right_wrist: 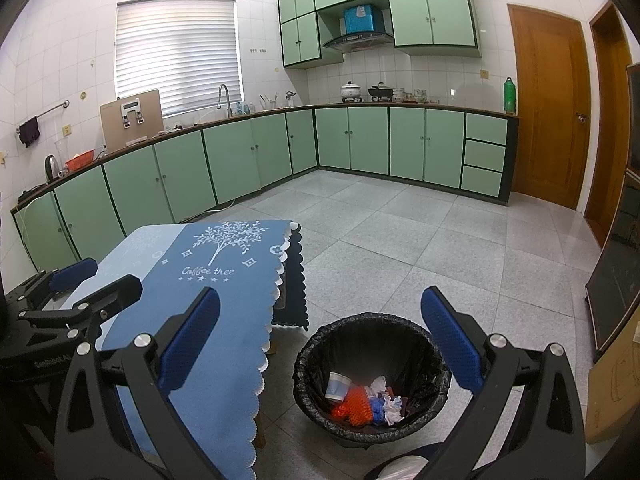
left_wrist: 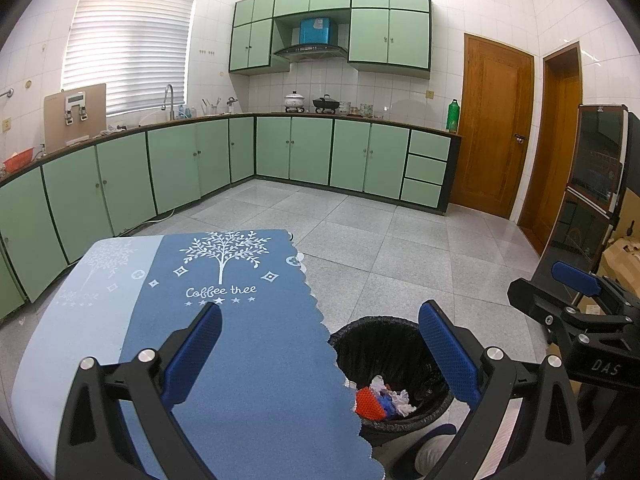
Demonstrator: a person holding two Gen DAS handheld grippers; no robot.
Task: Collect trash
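Observation:
A black-lined trash bin [right_wrist: 372, 376] stands on the floor to the right of the table. It holds a paper cup [right_wrist: 337, 386], an orange net [right_wrist: 354, 402] and crumpled white and blue paper [right_wrist: 386, 400]. The bin also shows in the left wrist view [left_wrist: 384, 364]. My right gripper [right_wrist: 320, 312] is open and empty above the bin. My left gripper [left_wrist: 320, 328] is open and empty over the table's right edge. The right gripper shows in the left wrist view [left_wrist: 576, 292]. The left gripper shows in the right wrist view [right_wrist: 80, 280].
The table carries a blue "Coffee tree" cloth [left_wrist: 224, 320], bare of objects. Green cabinets [right_wrist: 240, 160] line the left and far walls. A wooden door [right_wrist: 548, 104] is at the right. A dark cabinet [left_wrist: 592, 184] and cardboard [right_wrist: 616, 392] stand at the right.

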